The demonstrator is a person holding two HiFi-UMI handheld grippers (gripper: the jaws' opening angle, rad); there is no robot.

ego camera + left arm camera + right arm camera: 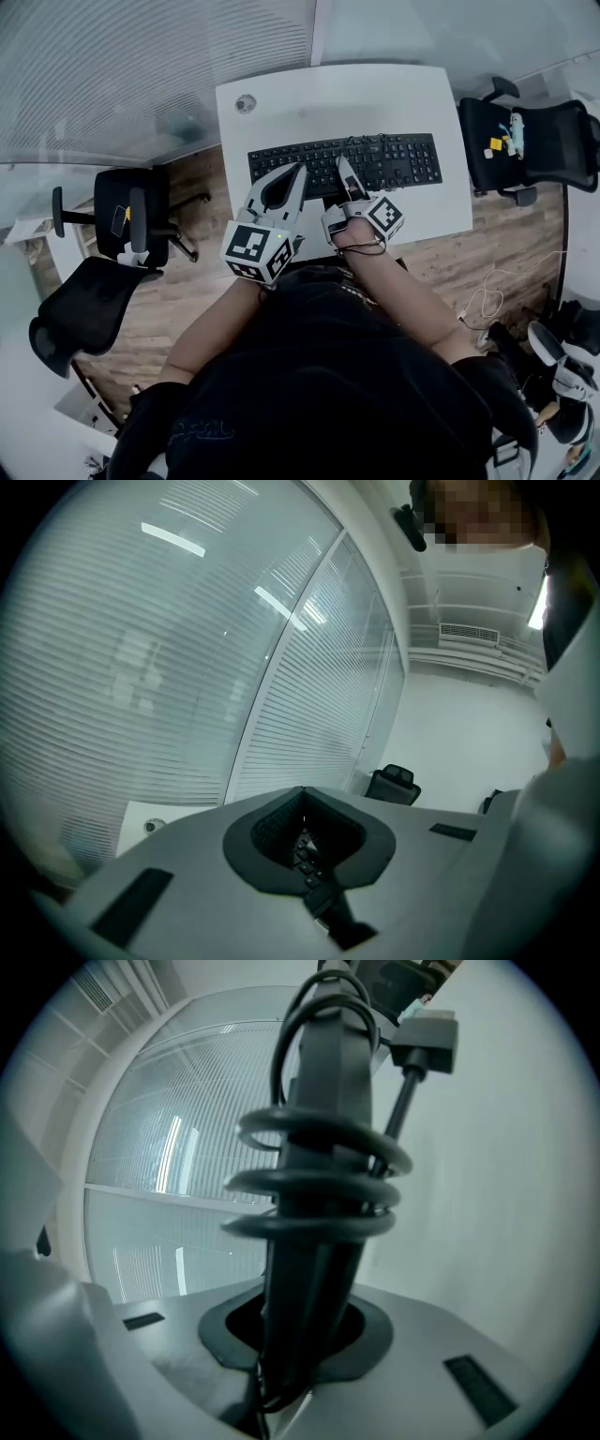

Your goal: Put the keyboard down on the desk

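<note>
The right hand-held gripper point(300, 1326) is closed on a rolled-up black cable point(314, 1194) w/ a USB plug point(427, 1035) at its far end. The left hand-held gripper point(302, 791) is shut tip to tip w/ nothing in it; keys show thru its gap. Both tips are over the black keyboard point(403, 159), which lies flat on the white table point(328, 98).

A black chair point(530, 141) is seen off the counter's point(375, 94) right edge, with small items point(494, 143) laid on it. A second chair point(131, 220) and a third chair point(84, 305) are set beyond the left edge. A white cable point(487, 298) is strewn near the front right corner.
</note>
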